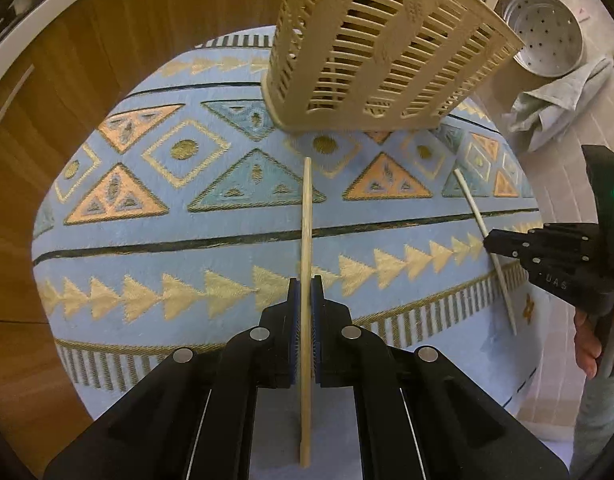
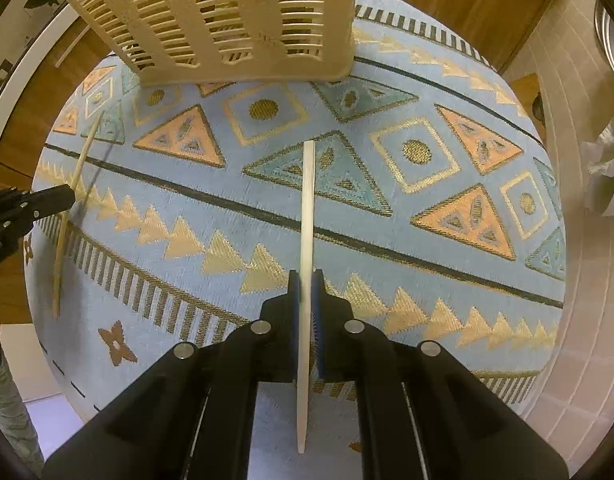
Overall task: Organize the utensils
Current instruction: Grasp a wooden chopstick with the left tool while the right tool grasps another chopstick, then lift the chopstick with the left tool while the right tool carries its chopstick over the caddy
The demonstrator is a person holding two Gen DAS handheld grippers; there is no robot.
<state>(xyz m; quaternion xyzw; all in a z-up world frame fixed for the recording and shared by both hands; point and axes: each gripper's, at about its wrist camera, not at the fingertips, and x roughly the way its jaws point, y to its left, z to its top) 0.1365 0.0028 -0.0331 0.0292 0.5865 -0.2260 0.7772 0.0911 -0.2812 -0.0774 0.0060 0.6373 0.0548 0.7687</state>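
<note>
Left wrist alone shows steamer pot behind basket

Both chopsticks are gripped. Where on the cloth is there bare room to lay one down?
The patterned cloth is bare in front of the slotted basket on both sides. It is tight only at the basket's base and between the left hand-held gripper and right hand-held gripper.

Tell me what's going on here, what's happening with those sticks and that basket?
A person is sorting chopsticks with a handheld tool in each hand. The left tool is shut on a tan chopstick, and the right tool is shut on a paler chopstick. Both sticks are held above a patterned blue cloth, pointing toward the slatted beige basket standing at its far side. Neither stick is in the basket yet.
</note>
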